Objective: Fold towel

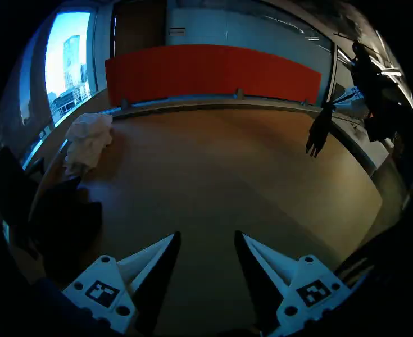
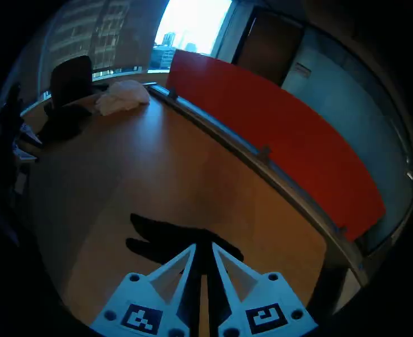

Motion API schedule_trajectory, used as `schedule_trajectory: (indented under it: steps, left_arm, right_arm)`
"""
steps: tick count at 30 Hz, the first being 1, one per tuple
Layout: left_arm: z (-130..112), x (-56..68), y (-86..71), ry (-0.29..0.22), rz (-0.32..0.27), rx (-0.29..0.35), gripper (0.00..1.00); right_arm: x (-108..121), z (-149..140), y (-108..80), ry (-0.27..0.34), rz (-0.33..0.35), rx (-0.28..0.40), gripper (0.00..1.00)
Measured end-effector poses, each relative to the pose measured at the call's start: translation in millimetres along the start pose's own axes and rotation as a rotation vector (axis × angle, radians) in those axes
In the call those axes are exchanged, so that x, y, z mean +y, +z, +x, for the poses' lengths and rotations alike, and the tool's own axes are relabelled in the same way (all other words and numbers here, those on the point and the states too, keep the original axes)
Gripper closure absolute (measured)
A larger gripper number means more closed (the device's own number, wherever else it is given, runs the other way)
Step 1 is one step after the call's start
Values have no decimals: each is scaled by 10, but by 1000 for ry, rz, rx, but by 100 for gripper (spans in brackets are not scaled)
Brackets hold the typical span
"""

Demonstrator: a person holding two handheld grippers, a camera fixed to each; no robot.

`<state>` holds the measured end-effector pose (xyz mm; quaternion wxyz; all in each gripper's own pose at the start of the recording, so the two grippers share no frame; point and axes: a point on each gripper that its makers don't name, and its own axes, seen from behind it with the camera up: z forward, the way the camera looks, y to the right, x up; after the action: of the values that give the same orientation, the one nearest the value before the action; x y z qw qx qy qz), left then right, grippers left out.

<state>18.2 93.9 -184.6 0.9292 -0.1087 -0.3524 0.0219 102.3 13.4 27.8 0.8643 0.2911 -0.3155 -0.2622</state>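
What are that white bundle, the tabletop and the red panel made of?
White bundle: soft cloth, probably towelling, judging by its limp, crumpled folds. Tabletop: wood or wood-look laminate, smooth, faint sheen. Red panel: flat, matte, even colour; felt-covered or painted board, can't tell.

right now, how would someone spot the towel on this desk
Find the wooden desk backed by the red divider panel. Follow it to the window end, where the towel lies. It is the only white, crumpled heap, beside a black chair.
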Motion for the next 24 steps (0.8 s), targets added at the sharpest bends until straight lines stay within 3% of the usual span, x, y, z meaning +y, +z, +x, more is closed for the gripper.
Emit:
schedule_trajectory:
  steps: [24]
  left_arm:
    - [119, 239, 97, 0, 19, -19, 30]
  right_arm:
    - [1085, -859, -170, 86, -77, -91, 95]
